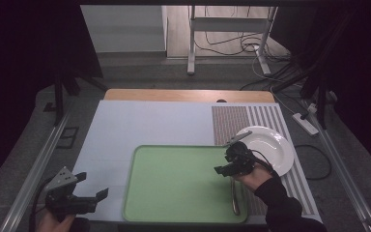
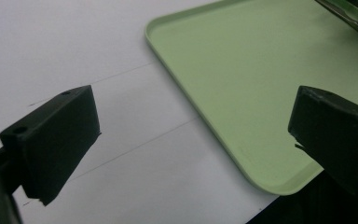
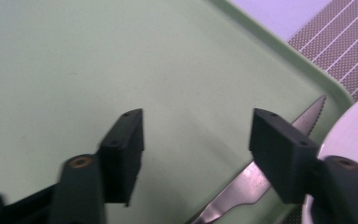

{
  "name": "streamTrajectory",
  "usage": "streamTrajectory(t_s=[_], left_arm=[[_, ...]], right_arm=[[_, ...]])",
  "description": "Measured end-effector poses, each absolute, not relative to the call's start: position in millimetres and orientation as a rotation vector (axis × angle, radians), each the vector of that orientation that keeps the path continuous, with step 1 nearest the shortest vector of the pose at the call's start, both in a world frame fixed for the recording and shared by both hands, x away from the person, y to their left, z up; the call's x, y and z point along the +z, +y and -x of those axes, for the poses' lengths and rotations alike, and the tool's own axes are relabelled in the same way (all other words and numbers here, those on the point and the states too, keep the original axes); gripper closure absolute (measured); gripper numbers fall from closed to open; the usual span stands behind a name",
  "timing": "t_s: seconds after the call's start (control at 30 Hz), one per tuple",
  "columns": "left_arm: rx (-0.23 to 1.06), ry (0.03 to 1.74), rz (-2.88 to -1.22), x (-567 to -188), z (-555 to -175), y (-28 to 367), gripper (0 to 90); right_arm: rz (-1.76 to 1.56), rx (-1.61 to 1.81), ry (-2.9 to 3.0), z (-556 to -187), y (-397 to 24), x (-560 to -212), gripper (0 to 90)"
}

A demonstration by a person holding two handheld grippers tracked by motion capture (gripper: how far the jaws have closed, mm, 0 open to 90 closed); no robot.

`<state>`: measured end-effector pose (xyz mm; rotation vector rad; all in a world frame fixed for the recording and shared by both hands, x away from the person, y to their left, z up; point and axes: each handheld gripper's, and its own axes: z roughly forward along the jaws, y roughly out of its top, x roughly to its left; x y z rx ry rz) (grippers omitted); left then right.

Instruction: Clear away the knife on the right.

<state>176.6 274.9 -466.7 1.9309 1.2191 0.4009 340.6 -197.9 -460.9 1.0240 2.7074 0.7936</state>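
A green tray [image 1: 174,186] lies on the white mat near the table's front. A metal knife [image 1: 234,195] rests along the tray's right side, its serrated blade [image 3: 261,175] pointing toward a white plate [image 1: 273,147]. My right gripper [image 1: 223,163] hovers open over the tray's right part, just left of the blade; in the right gripper view its jaws [image 3: 198,135] are spread with the blade under the right one, and nothing is held. My left gripper [image 1: 92,185] is open over the white mat, left of the tray's near-left corner [image 2: 279,184], with its jaws [image 2: 193,119] apart and empty.
The plate sits on a striped placemat [image 1: 270,118] at the right. The white mat [image 1: 145,123] stretches behind and left of the tray. A wooden table edge [image 1: 188,95] runs along the back, with cables and a stand on the floor beyond.
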Motion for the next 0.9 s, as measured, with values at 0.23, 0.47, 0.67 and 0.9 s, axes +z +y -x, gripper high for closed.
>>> streamTrajectory(t_s=[0.23, 0.47, 0.67, 0.9], left_arm=[[0.401, 1.22, -1.931, -466.8, -176.6, 275.0, 1.8], [0.401, 1.219, -1.931, -466.8, -176.6, 274.9, 1.8], [0.401, 1.219, -1.931, -466.7, -176.6, 274.9, 1.8], [0.4, 1.219, -1.932, -466.7, -176.7, 274.8, 1.8]], right_arm=[[-0.98, 0.816, 2.707, -333.9, -200.0, -457.4, 19.4], [-0.974, 0.863, 2.696, -328.4, -205.9, -458.0, 9.2], [-0.975, 0.863, 2.691, -325.1, -210.8, -460.2, 2.8], [-0.972, 0.821, 2.662, -318.4, -219.2, -463.7, 0.0]])
